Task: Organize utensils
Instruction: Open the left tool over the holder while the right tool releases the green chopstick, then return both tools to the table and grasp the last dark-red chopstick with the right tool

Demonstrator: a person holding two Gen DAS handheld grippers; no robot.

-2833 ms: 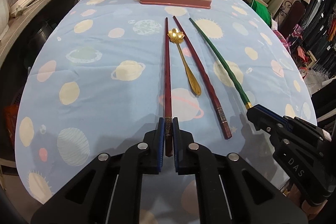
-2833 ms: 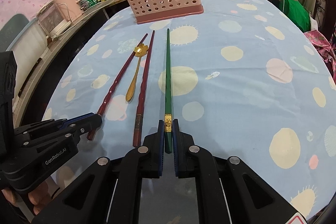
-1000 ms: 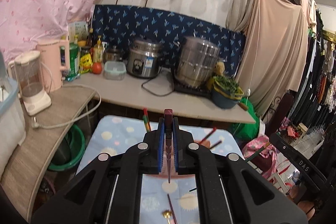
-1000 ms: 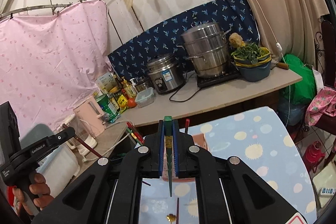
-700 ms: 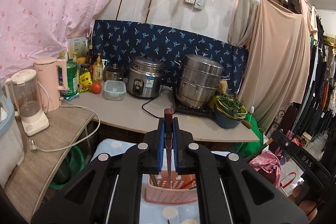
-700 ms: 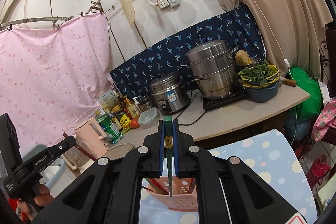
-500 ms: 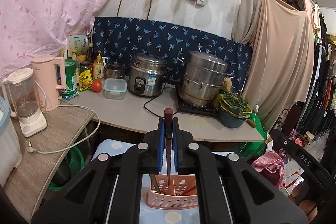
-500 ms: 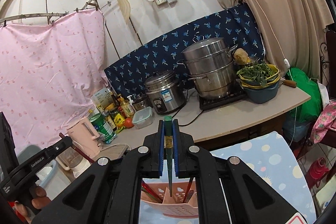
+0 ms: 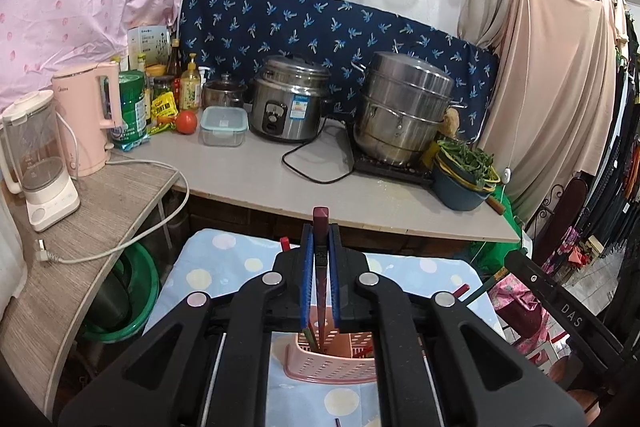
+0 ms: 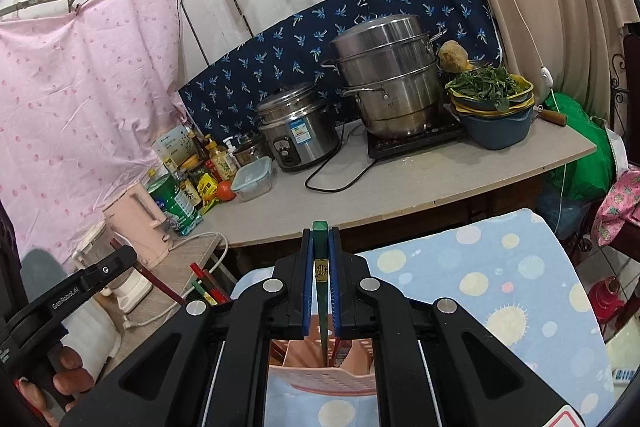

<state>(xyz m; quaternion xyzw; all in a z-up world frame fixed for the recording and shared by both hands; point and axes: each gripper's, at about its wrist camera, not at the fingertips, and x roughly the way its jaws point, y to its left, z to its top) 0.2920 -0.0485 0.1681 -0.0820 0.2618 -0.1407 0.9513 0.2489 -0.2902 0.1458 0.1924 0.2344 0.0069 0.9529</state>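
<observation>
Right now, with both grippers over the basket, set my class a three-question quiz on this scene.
1. True or false: the left gripper holds a green chopstick.
2. What does the right gripper hold? A spoon; B green chopstick; C nothing.
3. Name the colour of the basket.

Key: 1 false, it grips the red chopstick; 2 B; 3 pink.

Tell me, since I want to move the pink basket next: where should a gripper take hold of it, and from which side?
Grip the pink basket by its top rim, coming down from above. It stands upright with its mouth open, and the perforated wall is thin enough for jaws to straddle. Choose a stretch of rim away from the chopsticks already standing inside. Both grippers are now shut on chopsticks, so one must let go first.
</observation>
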